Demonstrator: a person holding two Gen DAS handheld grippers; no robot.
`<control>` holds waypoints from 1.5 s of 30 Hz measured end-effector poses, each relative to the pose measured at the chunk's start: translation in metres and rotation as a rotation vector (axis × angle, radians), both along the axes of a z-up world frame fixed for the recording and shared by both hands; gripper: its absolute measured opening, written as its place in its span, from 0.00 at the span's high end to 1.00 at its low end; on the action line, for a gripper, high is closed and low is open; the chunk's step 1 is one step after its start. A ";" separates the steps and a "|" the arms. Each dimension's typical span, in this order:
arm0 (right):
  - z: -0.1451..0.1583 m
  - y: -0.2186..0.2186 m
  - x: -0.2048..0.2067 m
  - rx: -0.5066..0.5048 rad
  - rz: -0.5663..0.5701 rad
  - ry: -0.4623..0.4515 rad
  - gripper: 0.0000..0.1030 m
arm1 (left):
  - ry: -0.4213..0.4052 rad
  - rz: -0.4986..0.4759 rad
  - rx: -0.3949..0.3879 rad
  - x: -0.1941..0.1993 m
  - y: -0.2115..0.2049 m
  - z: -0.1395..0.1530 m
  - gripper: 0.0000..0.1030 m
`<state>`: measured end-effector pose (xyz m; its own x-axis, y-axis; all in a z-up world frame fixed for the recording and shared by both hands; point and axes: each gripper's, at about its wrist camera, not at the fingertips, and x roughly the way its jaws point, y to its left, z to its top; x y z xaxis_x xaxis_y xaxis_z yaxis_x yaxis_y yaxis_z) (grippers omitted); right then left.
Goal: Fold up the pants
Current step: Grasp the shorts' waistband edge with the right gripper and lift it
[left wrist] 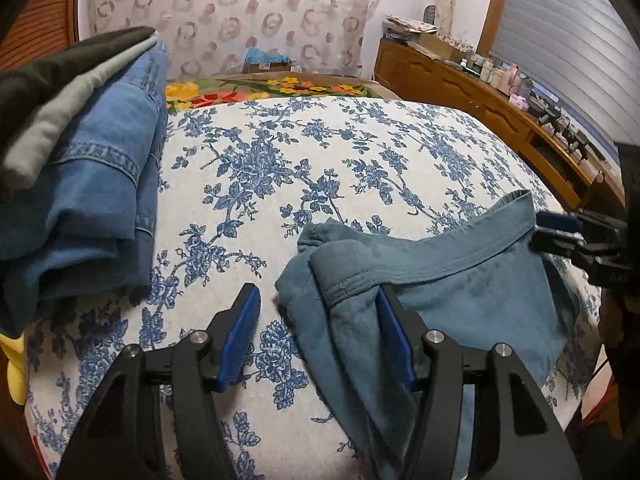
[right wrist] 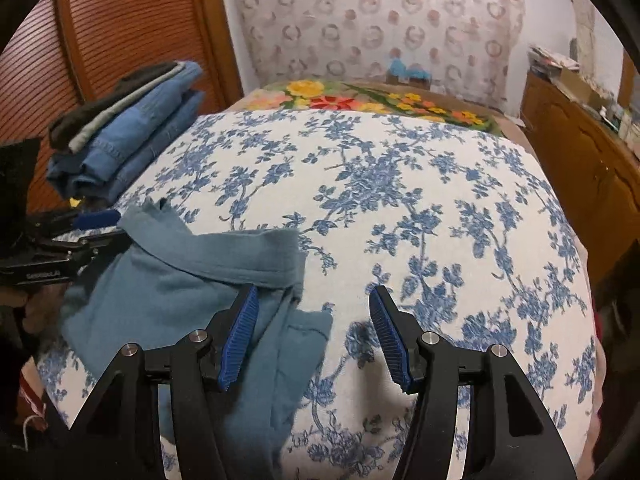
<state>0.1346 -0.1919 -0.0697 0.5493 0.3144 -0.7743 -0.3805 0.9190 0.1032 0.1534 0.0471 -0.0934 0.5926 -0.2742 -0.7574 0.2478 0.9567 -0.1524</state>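
Observation:
Teal pants (left wrist: 460, 280) lie crumpled on the blue-flowered bedspread (left wrist: 320, 160), with the waistband running across them. My left gripper (left wrist: 316, 288) stands open over their left end. Loose cloth lies between its fingers and no pad presses on it. At the right edge, my right gripper (left wrist: 538, 232) sits by the waistband's right end. In the right wrist view the pants (right wrist: 180, 280) are at the lower left. My right gripper (right wrist: 314, 290) is open there, its left finger over the cloth and its right finger over bare bedspread (right wrist: 440, 200). My left gripper (right wrist: 116, 226) reaches the waistband's far corner.
A stack of folded clothes (left wrist: 100, 140), (right wrist: 132, 128) with jeans under grey and black pieces sits on the bed's left side. A flowered blanket (left wrist: 280, 88) lies at the far end. A wooden dresser (left wrist: 480, 96) with clutter runs along the right. A louvred wooden door (right wrist: 120, 40) stands on the left.

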 end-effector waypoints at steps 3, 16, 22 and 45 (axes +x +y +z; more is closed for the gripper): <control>-0.003 -0.005 -0.007 0.026 -0.003 0.031 0.43 | -0.003 -0.005 -0.016 -0.001 0.003 -0.002 0.43; -0.017 0.017 -0.009 0.007 0.072 0.030 0.50 | -0.015 -0.009 -0.030 -0.003 0.004 -0.003 0.43; -0.021 0.022 -0.010 -0.004 0.111 0.002 0.54 | -0.016 -0.008 -0.030 -0.003 0.004 -0.004 0.43; -0.021 0.021 -0.013 0.014 0.099 -0.007 0.56 | 0.032 0.017 -0.140 -0.001 0.005 -0.001 0.62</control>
<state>0.1217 -0.1710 -0.0911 0.5204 0.3777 -0.7659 -0.4700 0.8755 0.1124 0.1525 0.0516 -0.0949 0.5746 -0.3686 -0.7307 0.2242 0.9296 -0.2926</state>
